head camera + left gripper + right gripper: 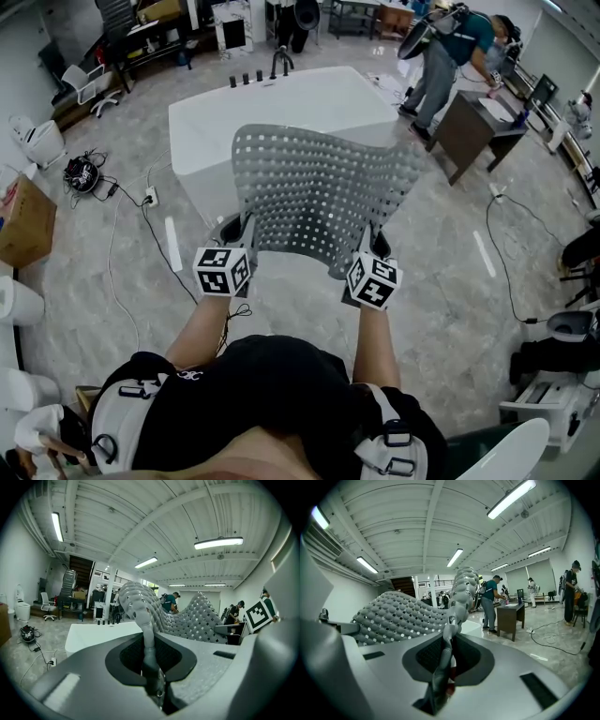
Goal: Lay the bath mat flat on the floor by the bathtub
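1. Floor (441,309): the bare strip betw. me & the tub is where the mat has to land. Nothing lies there yet, so I judge the lay-down not done.
2. Tub (281,112): white, dead ahead. I'm squared to its near side so the mat's long edge can drop parallel to it.
3. Mat (319,192): grey, perforated, all in the air. It's spread betw. both grippers, near edge toward me, far edge billowed up in front of the tub, and it touches no floor. It's held by its two near corners so it hangs wide w/o folding.
4. L gripper (232,234): jaws nearly together, pinched on the mat's left corner. The thin edge runs right betw. the pads in the left gripper view.
5. R gripper (370,248): same, jaws almost closed & clamped on the right corner. The two are level w/ each other, so the near edge is even.
6. Cable (150,225): on the floor, left of the drop spot. I'd set the mat down to its right.
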Tool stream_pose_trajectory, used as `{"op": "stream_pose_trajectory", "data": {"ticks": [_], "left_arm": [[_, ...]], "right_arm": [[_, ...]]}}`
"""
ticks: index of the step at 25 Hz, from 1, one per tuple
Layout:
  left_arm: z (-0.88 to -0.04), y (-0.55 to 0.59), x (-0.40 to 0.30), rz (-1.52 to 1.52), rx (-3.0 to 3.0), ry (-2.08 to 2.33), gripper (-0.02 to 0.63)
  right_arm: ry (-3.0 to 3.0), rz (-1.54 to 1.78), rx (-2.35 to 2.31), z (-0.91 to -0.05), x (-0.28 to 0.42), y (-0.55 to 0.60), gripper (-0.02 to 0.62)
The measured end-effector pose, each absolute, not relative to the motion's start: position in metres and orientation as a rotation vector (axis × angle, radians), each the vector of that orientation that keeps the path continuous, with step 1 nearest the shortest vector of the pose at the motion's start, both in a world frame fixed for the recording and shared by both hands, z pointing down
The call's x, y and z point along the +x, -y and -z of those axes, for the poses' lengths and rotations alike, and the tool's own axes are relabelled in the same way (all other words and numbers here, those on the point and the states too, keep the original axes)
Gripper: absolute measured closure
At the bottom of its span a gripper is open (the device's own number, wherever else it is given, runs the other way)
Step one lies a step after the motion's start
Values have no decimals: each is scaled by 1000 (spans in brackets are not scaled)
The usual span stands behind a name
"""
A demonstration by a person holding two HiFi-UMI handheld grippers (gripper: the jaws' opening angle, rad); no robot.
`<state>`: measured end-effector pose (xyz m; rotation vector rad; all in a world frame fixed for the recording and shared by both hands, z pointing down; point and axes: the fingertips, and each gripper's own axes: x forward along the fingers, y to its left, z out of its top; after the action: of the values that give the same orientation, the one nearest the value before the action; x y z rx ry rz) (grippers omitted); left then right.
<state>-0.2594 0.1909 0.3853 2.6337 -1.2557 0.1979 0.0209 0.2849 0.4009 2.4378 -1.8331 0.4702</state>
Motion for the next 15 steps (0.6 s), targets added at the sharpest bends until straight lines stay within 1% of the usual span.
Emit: {"op": "stream_pose_trajectory", "data": {"ticks": [5, 15], "left_arm": [[-391, -179, -282, -187, 2647, 1227, 568], [-403, -158, -300, -195, 2633, 1214, 568]], "right_arm": [[1811, -443, 2458, -403, 0, -275, 545], [1777, -464, 2526, -413, 5, -254, 545]]}}
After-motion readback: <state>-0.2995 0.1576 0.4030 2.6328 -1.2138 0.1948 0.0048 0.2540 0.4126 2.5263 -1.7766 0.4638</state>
